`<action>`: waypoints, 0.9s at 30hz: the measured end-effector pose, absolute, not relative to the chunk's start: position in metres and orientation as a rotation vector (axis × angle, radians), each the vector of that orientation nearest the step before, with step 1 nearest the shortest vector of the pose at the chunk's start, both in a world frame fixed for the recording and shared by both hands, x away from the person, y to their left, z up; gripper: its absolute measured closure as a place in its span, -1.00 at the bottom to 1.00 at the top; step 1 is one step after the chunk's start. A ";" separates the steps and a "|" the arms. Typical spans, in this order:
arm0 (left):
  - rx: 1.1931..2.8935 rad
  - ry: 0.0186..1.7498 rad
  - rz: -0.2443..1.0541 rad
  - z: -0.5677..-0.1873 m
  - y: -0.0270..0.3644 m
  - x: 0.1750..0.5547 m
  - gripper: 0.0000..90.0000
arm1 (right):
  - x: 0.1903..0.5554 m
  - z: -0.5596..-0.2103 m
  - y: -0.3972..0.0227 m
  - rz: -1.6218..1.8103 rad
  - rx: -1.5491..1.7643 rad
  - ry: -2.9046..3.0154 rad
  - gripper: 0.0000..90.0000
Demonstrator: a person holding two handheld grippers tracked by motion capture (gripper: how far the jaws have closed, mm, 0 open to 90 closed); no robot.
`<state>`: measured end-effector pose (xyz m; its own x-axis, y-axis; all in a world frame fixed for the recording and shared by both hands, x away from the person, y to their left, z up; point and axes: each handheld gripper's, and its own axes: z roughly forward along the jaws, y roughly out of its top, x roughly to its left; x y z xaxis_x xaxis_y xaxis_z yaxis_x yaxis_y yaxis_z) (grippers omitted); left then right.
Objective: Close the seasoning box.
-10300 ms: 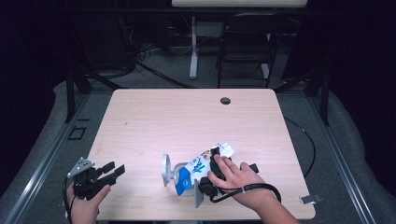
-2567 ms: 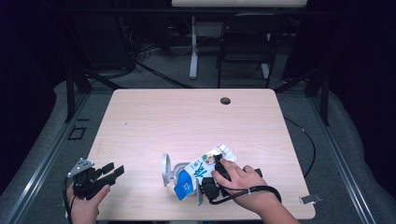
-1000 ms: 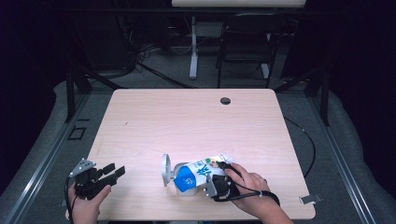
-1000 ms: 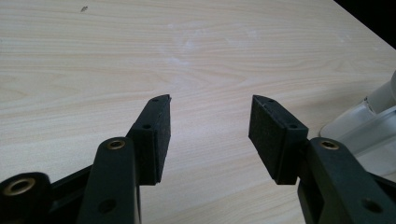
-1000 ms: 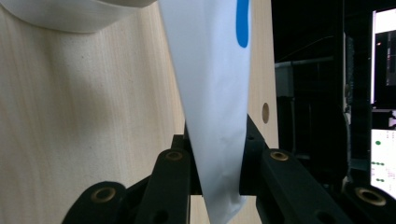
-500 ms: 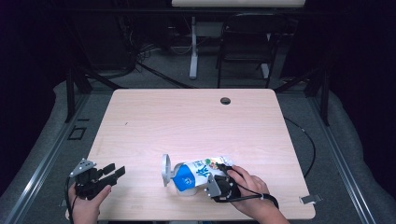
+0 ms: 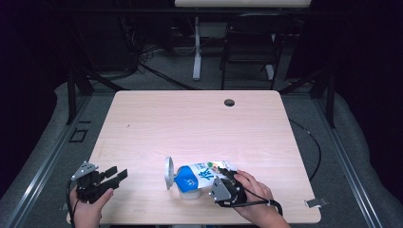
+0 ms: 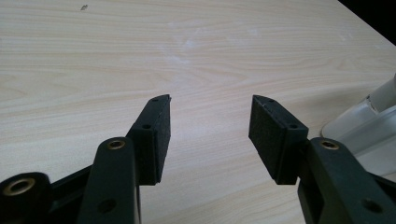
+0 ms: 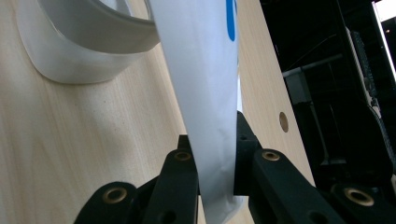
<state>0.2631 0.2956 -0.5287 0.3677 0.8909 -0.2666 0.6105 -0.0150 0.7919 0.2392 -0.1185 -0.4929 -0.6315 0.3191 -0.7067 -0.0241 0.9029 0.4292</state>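
Note:
A blue-and-white pouch (image 7: 195, 175) lies nearly level near the table's front edge, across a clear plastic cup (image 7: 189, 194) whose round rim (image 7: 168, 173) stands at its left. My right gripper (image 7: 219, 176) is shut on the pouch's right end. Its jaws have just been closing on it. In the right gripper view the white pouch (image 9: 205, 84) runs up from between the jaws of that gripper (image 9: 212, 140), with the cup (image 9: 88, 51) beyond it at upper left. My left gripper (image 7: 119, 172) rests open at the front left corner, and nothing lies between the pads of this gripper (image 8: 210, 107).
The light wooden table (image 7: 190, 123) has a round cable hole (image 7: 229, 102) near its far edge. The clear cup's edge (image 8: 369, 121) shows at the right of the left gripper view. A chair (image 7: 249, 47) and desk legs stand behind the table.
The pouch has swung from a raised tilt to lie flatter over the cup, and my right hand has slid a little toward the front edge. The left gripper has kept still.

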 end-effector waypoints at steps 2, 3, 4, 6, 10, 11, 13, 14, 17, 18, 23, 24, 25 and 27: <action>1.718 1.337 0.390 -0.529 0.295 0.263 0.09 | 0.238 -0.494 -0.121 0.542 0.233 2.197 0.87; 1.718 1.338 0.390 -0.529 0.295 0.263 0.09 | 0.237 -0.494 -0.122 0.544 0.239 2.199 0.87; 1.722 1.337 0.387 -0.529 0.295 0.263 0.09 | 0.236 -0.494 -0.124 0.554 0.251 2.203 0.87; 1.718 1.338 0.389 -0.530 0.295 0.263 0.09 | 0.235 -0.495 -0.126 0.578 0.269 2.197 0.87; 1.714 1.339 0.392 -0.530 0.294 0.264 0.09 | 0.233 -0.494 -0.129 0.611 0.305 2.198 0.87; 1.717 1.340 0.391 -0.530 0.294 0.264 0.09 | 0.233 -0.495 -0.129 0.645 0.320 2.188 0.88; 1.724 1.340 0.389 -0.531 0.294 0.264 0.09 | 0.233 -0.495 -0.129 0.669 0.338 2.192 0.88; 1.724 1.339 0.390 -0.531 0.294 0.264 0.09 | 0.234 -0.494 -0.130 0.675 0.342 2.194 0.88; 1.723 1.341 0.389 -0.532 0.294 0.264 0.09 | 0.236 -0.494 -0.129 0.718 0.363 2.193 0.88; 1.722 1.342 0.389 -0.532 0.294 0.264 0.09 | 0.236 -0.493 -0.128 0.727 0.368 2.195 0.88; 1.722 1.347 0.386 -0.532 0.294 0.264 0.09 | 0.238 -0.490 -0.127 0.803 0.402 2.185 0.89; 1.722 1.346 0.386 -0.532 0.294 0.264 0.09 | 0.238 -0.489 -0.126 0.815 0.407 2.185 0.89; 1.722 1.345 0.386 -0.532 0.295 0.264 0.09 | 0.238 -0.489 -0.126 0.820 0.412 2.182 0.89; 1.720 1.345 0.386 -0.532 0.295 0.264 0.09 | 0.238 -0.488 -0.126 0.848 0.425 2.183 0.90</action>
<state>0.2638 0.2947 -0.5317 0.3617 0.8930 -0.2678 0.6152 -0.0128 0.7882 0.2381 -0.1262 -0.4884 -0.6690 0.5279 -0.5232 0.0360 0.7261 0.6866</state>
